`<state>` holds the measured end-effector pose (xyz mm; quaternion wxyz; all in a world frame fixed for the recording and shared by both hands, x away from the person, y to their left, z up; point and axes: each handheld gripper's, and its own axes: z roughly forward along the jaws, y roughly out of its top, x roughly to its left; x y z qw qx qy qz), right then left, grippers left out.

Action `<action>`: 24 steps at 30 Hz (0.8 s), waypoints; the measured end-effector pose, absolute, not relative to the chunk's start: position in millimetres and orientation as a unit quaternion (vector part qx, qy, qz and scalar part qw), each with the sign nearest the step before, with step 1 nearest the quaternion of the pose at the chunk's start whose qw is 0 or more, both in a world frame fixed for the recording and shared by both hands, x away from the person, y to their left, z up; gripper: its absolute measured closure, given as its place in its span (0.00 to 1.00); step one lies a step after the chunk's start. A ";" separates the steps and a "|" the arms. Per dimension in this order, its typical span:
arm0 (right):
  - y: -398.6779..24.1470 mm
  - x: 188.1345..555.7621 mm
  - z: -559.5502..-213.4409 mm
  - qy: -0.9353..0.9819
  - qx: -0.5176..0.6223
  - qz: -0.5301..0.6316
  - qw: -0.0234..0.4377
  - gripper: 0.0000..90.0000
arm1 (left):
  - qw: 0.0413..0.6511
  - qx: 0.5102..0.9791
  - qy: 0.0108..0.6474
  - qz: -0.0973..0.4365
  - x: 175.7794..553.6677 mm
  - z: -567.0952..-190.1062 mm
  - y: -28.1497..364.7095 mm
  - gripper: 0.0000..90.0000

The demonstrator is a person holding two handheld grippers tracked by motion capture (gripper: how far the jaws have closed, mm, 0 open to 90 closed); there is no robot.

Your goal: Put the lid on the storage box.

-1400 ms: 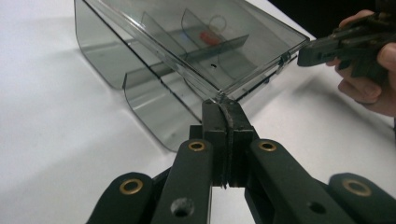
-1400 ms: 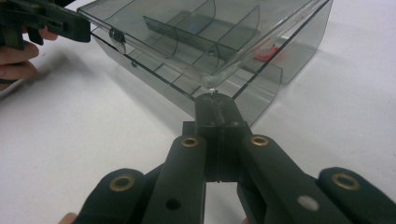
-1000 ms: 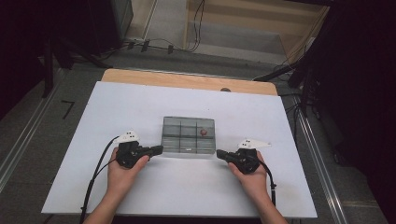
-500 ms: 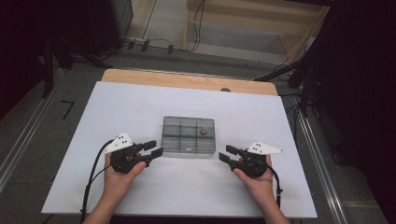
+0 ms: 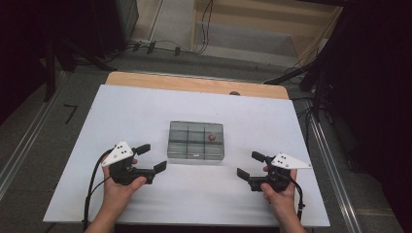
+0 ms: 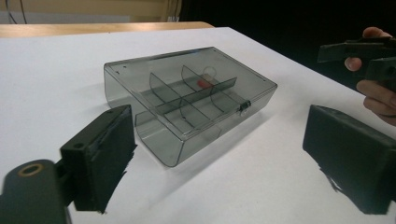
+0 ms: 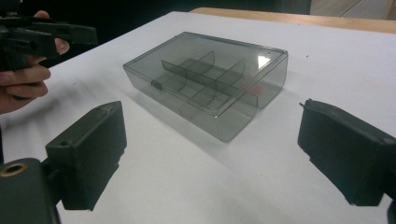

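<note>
A smoky clear plastic box point(image 5: 196, 141) with divided compartments lies lid-down-shut in the middle of the white table; a small red item point(image 5: 212, 138) sits in a far right compartment. My left gripper point(image 5: 151, 158) hovers left of the box, apart from it. My right gripper point(image 5: 249, 165) hovers to the box's right and nearer the front edge. Both have just been opening their jaws, and nothing is between them. In the left gripper view the box point(image 6: 187, 100) lies ahead of the spread jaws, the red item point(image 6: 203, 84) inside. The right gripper view shows the box point(image 7: 210, 79) ahead too.
The white table top point(image 5: 145, 107) ends in a wooden strip point(image 5: 194, 83) at the back. Cables and dark stands lie on the floor beyond. The other hand's gripper point(image 6: 359, 51) shows at the upper right of the left gripper view.
Both grippers have drawn back from the box's two sides, outward and toward the front edge, and their jaws have gone from shut to wide apart. The box has stayed put.
</note>
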<state>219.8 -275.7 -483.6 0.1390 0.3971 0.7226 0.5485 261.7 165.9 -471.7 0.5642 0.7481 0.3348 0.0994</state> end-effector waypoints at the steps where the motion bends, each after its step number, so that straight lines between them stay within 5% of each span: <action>1: -277.4 218.1 -483.5 0.721 0.399 0.549 0.139 0.06 | 0.565 0.746 0.336 0.101 260.2 -471.2 167.5 0.07; 6: -288.9 211.3 -484.6 0.721 0.401 0.547 0.145 0.01 | 0.566 0.746 0.337 0.103 256.1 -469.7 173.6 0.00; 24: -317.5 197.5 -485.3 0.709 0.416 0.547 0.161 0.00 | 0.573 0.743 0.330 0.108 247.7 -469.3 195.5 0.00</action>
